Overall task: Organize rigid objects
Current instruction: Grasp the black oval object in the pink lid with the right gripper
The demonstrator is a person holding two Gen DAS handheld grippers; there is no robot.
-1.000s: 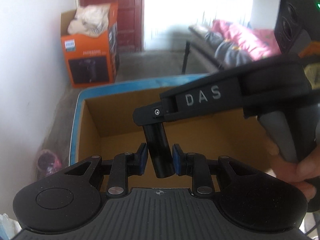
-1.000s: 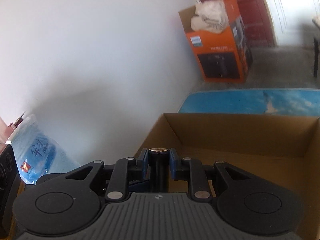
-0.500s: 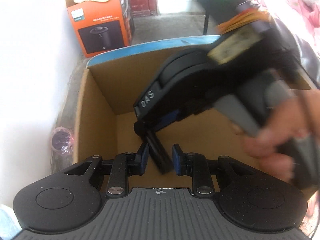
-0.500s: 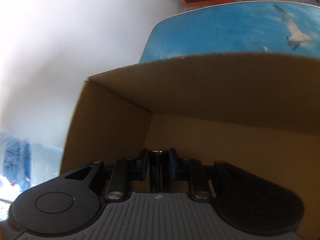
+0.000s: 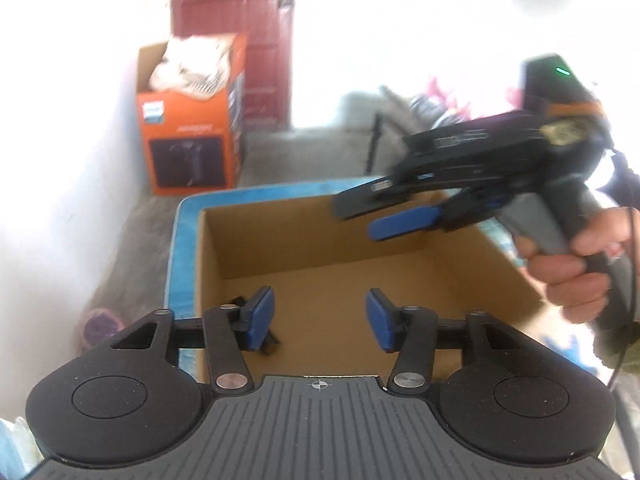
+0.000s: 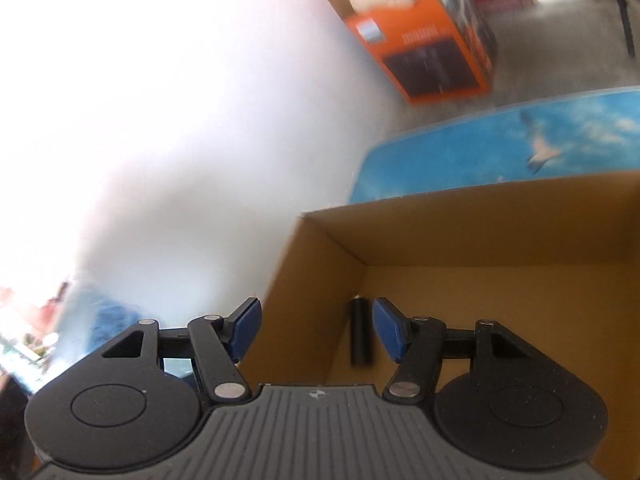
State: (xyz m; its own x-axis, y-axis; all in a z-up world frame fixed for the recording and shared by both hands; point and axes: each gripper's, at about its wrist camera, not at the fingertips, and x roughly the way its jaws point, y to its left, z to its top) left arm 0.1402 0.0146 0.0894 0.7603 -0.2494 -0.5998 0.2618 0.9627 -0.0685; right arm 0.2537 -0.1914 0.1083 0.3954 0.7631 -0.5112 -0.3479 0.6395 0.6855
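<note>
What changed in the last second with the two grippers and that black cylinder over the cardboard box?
The right gripper let go of the black cylinder, which now lies on the floor of the cardboard box near its left wall. The right gripper has lifted up and away to the right, jaws open. The left gripper opened wide too. The box and the orange box stayed put.

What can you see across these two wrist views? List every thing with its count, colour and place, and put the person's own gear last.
Cardboard box: one, brown, open, on the blue mat.
Black cylinder: one, lying on the box floor by the left wall.
Mat: one, blue with birds, under the box.
Orange carton: one, against the white wall, pale stuff on top.
Door: one, red, far end.
Left gripper: black with blue pads, open over the box.
Right gripper: same, open.
Hand: one, holding the right gripper.
</note>
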